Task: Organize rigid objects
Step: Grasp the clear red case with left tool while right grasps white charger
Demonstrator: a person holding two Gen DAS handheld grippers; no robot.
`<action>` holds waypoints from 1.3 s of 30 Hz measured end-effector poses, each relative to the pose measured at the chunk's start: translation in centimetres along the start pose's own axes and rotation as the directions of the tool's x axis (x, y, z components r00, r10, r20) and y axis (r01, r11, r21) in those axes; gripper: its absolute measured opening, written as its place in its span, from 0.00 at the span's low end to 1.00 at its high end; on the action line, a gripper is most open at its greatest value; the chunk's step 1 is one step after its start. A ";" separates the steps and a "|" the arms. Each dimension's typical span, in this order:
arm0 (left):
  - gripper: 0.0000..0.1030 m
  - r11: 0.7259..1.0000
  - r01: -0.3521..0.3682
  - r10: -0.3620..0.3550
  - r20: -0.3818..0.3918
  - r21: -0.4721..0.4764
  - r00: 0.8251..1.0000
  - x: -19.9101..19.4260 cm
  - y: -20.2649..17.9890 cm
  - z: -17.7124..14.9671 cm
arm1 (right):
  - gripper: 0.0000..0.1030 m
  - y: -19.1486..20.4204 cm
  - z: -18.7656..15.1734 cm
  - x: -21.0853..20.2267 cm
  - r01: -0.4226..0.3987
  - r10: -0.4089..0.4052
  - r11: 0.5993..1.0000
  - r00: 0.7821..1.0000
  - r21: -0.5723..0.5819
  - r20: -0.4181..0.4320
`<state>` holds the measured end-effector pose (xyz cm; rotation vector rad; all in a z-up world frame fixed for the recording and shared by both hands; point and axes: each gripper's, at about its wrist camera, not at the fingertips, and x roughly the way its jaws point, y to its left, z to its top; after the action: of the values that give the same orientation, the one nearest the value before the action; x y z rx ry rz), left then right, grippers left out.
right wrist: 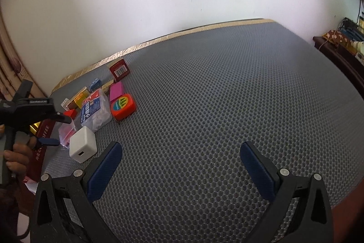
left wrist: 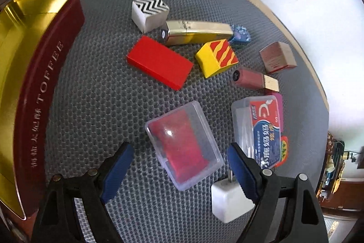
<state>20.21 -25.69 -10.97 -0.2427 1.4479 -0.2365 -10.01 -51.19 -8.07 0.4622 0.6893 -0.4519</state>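
Note:
My left gripper (left wrist: 179, 149) is open, its fingers on either side of a clear plastic case with a red insert (left wrist: 184, 142) on the grey mat. A white charger cube (left wrist: 229, 202) lies by the right finger. Beyond lie a red block (left wrist: 159, 62), a yellow-and-red block (left wrist: 216, 57), a zigzag cube (left wrist: 150, 11), a gold box (left wrist: 198, 32), a pink tube (left wrist: 252, 78) and a floss-pick box (left wrist: 261, 124). The red toffee tin (left wrist: 41, 92), gold inside, stands open at the left. My right gripper (right wrist: 180, 149) is open and empty over bare mat; the left gripper (right wrist: 47, 126) shows there too.
A brown box (left wrist: 277, 57) and a blue patterned block (left wrist: 240, 34) lie near the mat's far edge. An orange tape measure (right wrist: 122, 106) and a magenta box (right wrist: 117, 89) sit beside the floss box. A dark cabinet (right wrist: 341, 54) stands at the right; a white wall is behind.

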 end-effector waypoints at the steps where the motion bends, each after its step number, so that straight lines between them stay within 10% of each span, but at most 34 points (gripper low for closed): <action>1: 0.84 1.000 -0.011 0.011 -0.003 -0.008 1.000 0.2 -0.1 0.1 | 1.00 0.0 0.0 0.1 -0.004 0.004 1.000 1.000 0.001 -0.006; 6: 0.84 0.998 -0.061 0.062 0.033 -0.015 0.998 0.0 -0.3 0.0 | 1.00 -0.1 -0.3 0.7 -0.018 0.018 1.000 0.999 0.001 -0.028; 9: 0.55 0.993 -0.114 0.114 0.092 -0.007 0.989 -0.4 -0.5 -0.5 | 1.00 0.0 -0.2 1.0 -0.019 0.019 1.000 0.999 -0.002 -0.035; 26: 0.54 0.987 0.015 -0.044 0.175 0.162 0.984 -6.7 2.9 -6.5 | 1.00 9.4 0.0 3.1 -0.263 0.224 0.941 0.955 -0.212 -0.192; 39: 0.54 0.981 0.065 -0.106 0.223 0.184 0.969 -10.4 4.4 -6.9 | 1.00 16.2 -0.4 6.3 -0.279 0.203 0.904 0.947 -0.323 -0.250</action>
<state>12.25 -18.46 -3.21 -0.1830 1.1779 -0.3920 2.79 -39.44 -8.60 0.2485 0.8859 -0.0352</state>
